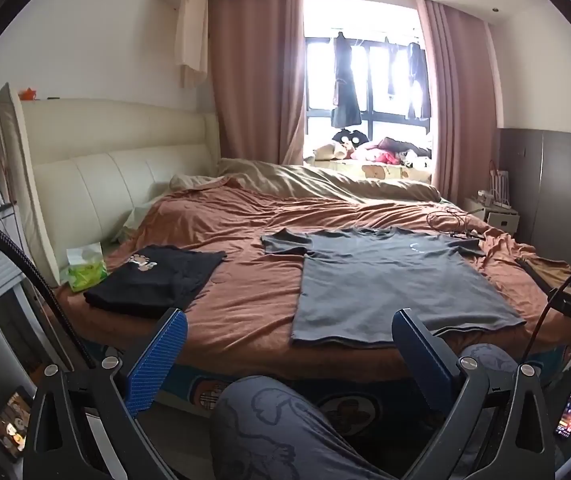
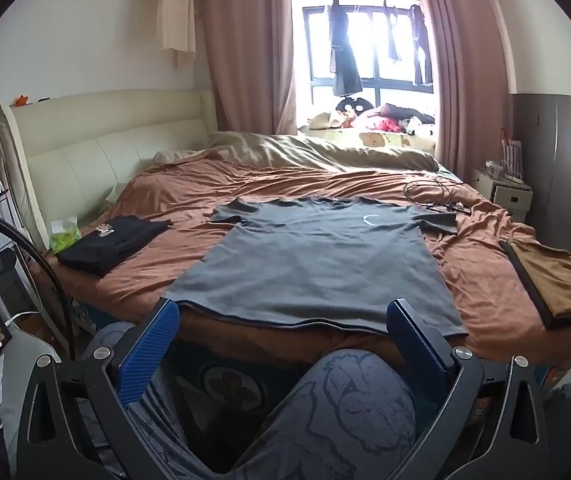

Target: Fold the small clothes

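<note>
Nearest: left gripper, blue ribbed pads spread wide, nothing between them but the person's knee in grey printed trousers. Right gripper likewise gaping wide, holding nothing, w/ the other knee below. Both hang short of the bed edge, not touching cloth. Gripper frames hide the floor at bottom; phone screens at the edges are cut off and unreadable.

On the rust-brown bedsheet the flat grey short-sleeved T-shirt lies spread front-up, hem at the near edge, collar pointing away toward the window; long axis runs near-to-far, sleeves out to both sides. Small pale mark on its chest, too small to read.

Left of it, apart: folded black garment w/ a cartoon print, a green tissue pack just beside. Right: folded tan cloth at the bed corner. Beyond the shirt, a tangle of dark cables, then a rumpled beige duvet, cream padded headboard at left. Farthest: pink curtains, window glare washing out hanging clothes.
</note>
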Tool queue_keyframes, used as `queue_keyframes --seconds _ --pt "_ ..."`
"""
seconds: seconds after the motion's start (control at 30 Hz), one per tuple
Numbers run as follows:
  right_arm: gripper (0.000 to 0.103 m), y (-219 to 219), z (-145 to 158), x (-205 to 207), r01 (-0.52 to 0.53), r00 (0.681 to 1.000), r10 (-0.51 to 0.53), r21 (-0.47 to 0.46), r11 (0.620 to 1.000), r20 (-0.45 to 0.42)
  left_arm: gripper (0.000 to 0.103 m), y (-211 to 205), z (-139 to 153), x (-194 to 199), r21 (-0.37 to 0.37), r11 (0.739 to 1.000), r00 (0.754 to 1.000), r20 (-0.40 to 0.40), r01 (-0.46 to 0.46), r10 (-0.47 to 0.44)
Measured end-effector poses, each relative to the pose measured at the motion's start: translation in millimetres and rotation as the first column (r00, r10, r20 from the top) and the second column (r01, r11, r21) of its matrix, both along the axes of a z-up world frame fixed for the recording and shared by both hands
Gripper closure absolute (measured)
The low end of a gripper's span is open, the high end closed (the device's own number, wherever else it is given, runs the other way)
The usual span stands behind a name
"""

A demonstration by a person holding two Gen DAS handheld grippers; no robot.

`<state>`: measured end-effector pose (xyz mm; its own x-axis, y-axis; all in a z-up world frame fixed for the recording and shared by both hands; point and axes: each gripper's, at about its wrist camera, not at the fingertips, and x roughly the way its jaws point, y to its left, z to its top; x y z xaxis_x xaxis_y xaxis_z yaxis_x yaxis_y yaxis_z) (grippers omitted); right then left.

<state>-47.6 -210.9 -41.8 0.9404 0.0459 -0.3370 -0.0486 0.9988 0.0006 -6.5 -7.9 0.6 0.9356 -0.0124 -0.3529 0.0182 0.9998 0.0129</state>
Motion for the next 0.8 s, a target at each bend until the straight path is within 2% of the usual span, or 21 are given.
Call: queue_keyframes --seconds 0.2,0.27,0.8 --pt "0.000 -4.8 3.3 -4.8 -0.001 1.000 0.001 0.007 1.000 -0.001 0.000 -8.2 -3.2 -0.3 -0.012 1.000 1.000 0.000 -0.005 0.005" --pt "0.000 0.1 2.7 -3.2 -0.001 1.000 0.001 -0.011 1.000 -0.003 0.000 4.5 -0.1 -3.8 -0.023 1.000 1.000 -0.002 -0.003 0.002" --pt "0.000 -0.1 1.3 -5.1 0.002 1.000 -0.002 -0.001 1.000 0.008 0.000 -2.8 -1.1 -8.5 -0.012 1.000 1.000 0.002 -0.007 0.007"
